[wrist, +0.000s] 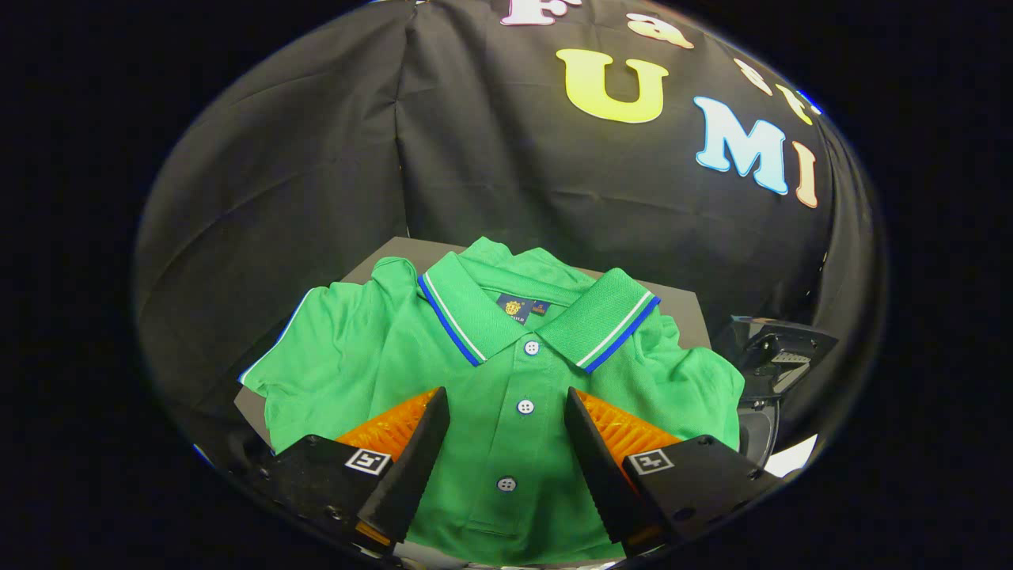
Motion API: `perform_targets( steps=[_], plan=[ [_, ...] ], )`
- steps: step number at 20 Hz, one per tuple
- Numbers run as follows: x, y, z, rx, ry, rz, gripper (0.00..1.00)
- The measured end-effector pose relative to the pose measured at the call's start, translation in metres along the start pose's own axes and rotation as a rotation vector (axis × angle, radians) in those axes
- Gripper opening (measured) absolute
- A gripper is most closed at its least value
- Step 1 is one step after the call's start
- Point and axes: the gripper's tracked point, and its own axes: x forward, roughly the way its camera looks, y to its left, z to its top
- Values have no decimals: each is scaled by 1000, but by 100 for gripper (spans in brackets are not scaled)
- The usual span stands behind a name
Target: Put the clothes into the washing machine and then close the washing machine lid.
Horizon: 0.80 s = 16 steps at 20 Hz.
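A folded green polo shirt [506,356] with a blue-and-white striped collar and white buttons lies flat on a dark grey surface [380,253]. My gripper [506,400] hovers over the shirt's button placket, its two fingers spread wide on either side of the middle buttons. The fingers are open and nothing is pressed between them; the cloth shows in the gap. I cannot tell whether the fingertips touch the fabric.
A dark device with a grey panel [779,352] stands just right of the shirt, beyond the right finger. A pale patch [791,457] shows below it. The black cloth wall hangs close behind the surface.
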Motion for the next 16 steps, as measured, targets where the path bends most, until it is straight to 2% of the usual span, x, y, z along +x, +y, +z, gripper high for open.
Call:
perform_targets(
  steps=[4,7,9,16],
  plan=[
    [-1,3,2,-26,18,30,93],
    [-3,0,5,-54,16,22,36],
    [-4,-1,7,-68,7,13,3],
    [-22,-3,25,-5,-74,49,2]
  ],
)
